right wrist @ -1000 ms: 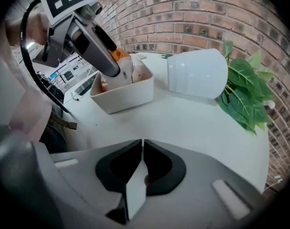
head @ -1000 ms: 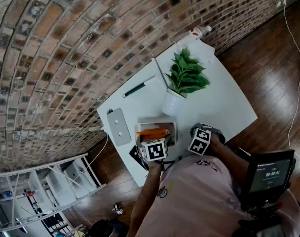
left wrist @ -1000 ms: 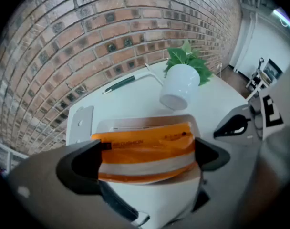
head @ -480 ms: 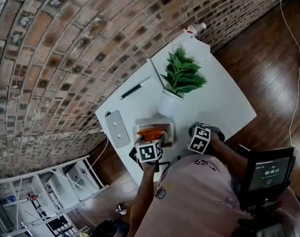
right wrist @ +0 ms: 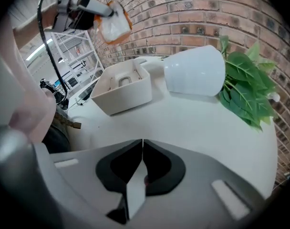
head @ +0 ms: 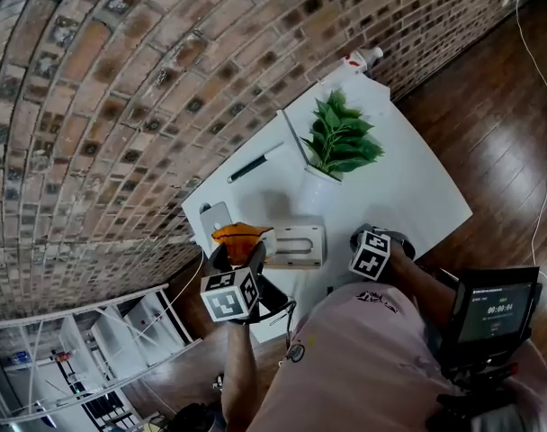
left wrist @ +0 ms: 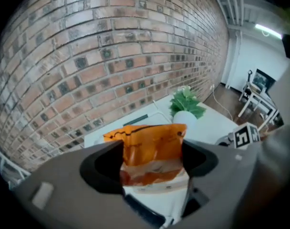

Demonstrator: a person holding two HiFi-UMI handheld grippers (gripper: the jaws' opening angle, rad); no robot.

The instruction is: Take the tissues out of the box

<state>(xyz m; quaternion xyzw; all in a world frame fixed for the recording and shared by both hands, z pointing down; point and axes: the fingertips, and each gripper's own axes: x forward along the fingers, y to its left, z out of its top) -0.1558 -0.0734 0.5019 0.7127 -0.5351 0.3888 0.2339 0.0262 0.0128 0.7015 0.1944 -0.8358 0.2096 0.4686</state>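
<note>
An orange tissue pack [head: 240,234] hangs in the air to the left of the cream tissue box [head: 296,246], clear of it. My left gripper [head: 238,247] has the pack between its jaws, which are closing on it; both pads touch the pack [left wrist: 152,151] in the left gripper view. The right gripper view shows the pack [right wrist: 114,26] held high above the box [right wrist: 123,87]. My right gripper [head: 368,241] hovers low over the white table [head: 408,187] to the right of the box, shut [right wrist: 141,144] with nothing in it.
A potted plant [head: 332,151] in a white pot [right wrist: 195,70] stands just beyond the box. A dark pen [head: 253,162] and a grey flat device [head: 215,219] lie at the table's left. A bottle [head: 363,58] sits at the far corner. A brick wall runs behind.
My left gripper has risen and swung to the left, away from the box, carrying the orange pack out of it. The right gripper has stayed put.
</note>
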